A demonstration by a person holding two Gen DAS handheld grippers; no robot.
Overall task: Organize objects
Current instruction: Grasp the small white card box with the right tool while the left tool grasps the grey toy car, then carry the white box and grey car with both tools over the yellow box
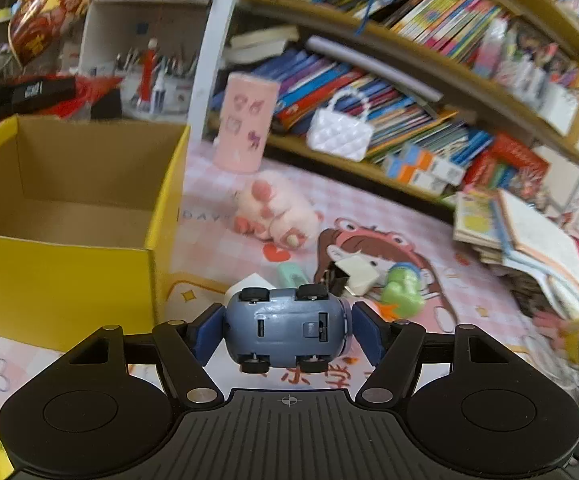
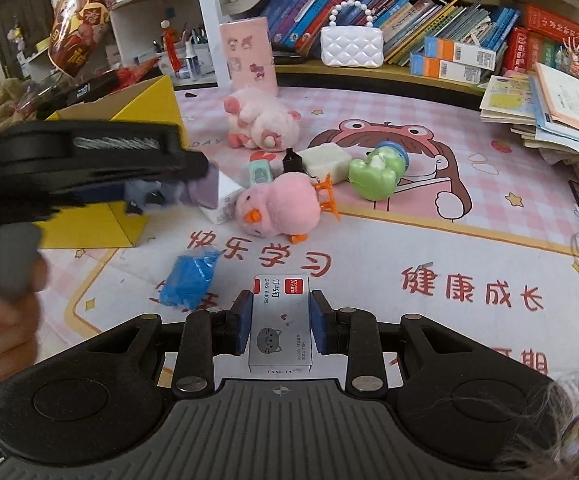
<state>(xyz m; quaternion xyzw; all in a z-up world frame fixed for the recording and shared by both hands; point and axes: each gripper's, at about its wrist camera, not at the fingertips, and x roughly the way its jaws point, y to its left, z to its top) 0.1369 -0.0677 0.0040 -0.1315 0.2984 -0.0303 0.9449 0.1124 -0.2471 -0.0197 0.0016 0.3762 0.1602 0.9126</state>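
Left hand-held gripper (image 1: 287, 330) clamps an upside-down blue-grey toy car (image 1: 287, 330); right hand-held gripper (image 2: 280, 326) pinches a small white staple box (image 2: 280, 326) beside the yellow cardboard box (image 1: 61, 268).

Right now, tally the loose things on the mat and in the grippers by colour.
Pink: 2, pig plush, duck plush
Green: 2, frog toy, mint stamp
Blue: 2, toy car, blue bag
White: 3, staple box, eraser block, small carton
Total: 9
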